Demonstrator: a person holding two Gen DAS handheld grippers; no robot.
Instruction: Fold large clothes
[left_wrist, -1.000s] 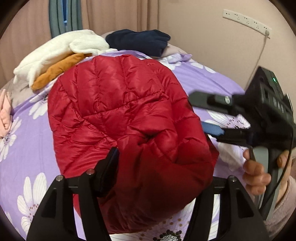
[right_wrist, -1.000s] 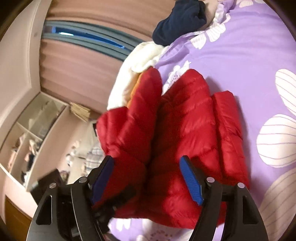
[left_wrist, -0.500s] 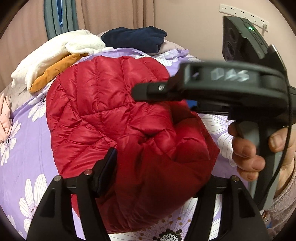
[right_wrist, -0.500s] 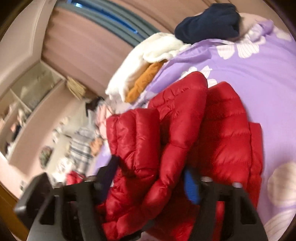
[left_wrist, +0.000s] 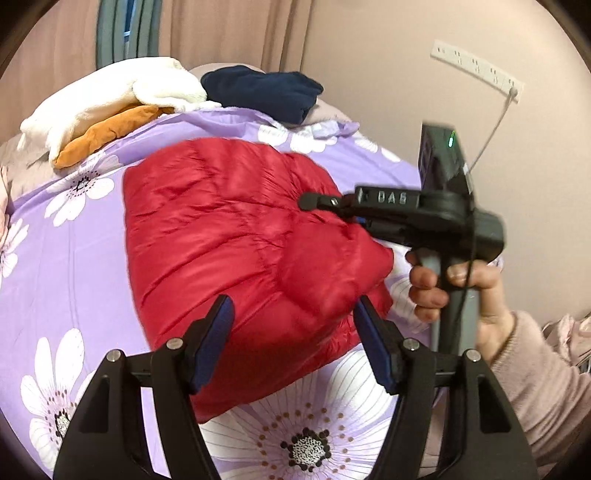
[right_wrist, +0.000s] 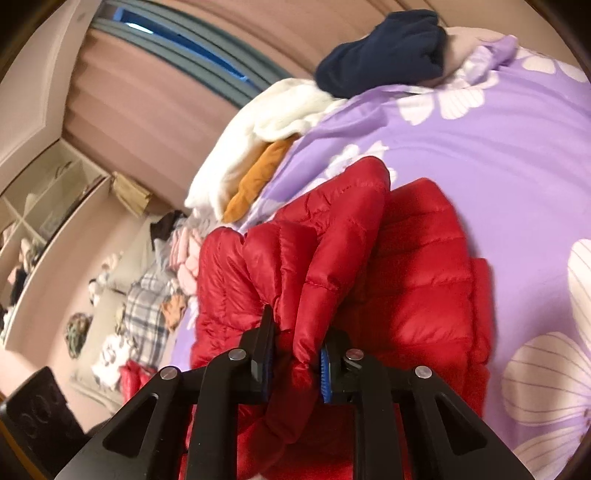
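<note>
A red puffer jacket (left_wrist: 229, 229) lies bunched on the purple flowered bedspread (left_wrist: 74, 266). My left gripper (left_wrist: 291, 306) hovers just above its near end, jaws open, blue pads bare and clear of the fabric. From the right, a person's hand (left_wrist: 443, 284) holds my right gripper (left_wrist: 332, 212) at the jacket's right edge. In the right wrist view, the right gripper (right_wrist: 295, 343) is closing and its pads pinch a raised fold of the red jacket (right_wrist: 424, 277).
At the bed's far end lie a white garment (left_wrist: 110, 99), an orange one (left_wrist: 107, 133) and a navy one (left_wrist: 266, 92). A wall with a socket strip (left_wrist: 476, 70) runs along the right. Shelves (right_wrist: 37, 206) and scattered clothes lie beyond the bed's left side.
The left gripper has let go of the jacket's near end and drawn up and back. The right gripper has closed from wide open onto a fold of the jacket.
</note>
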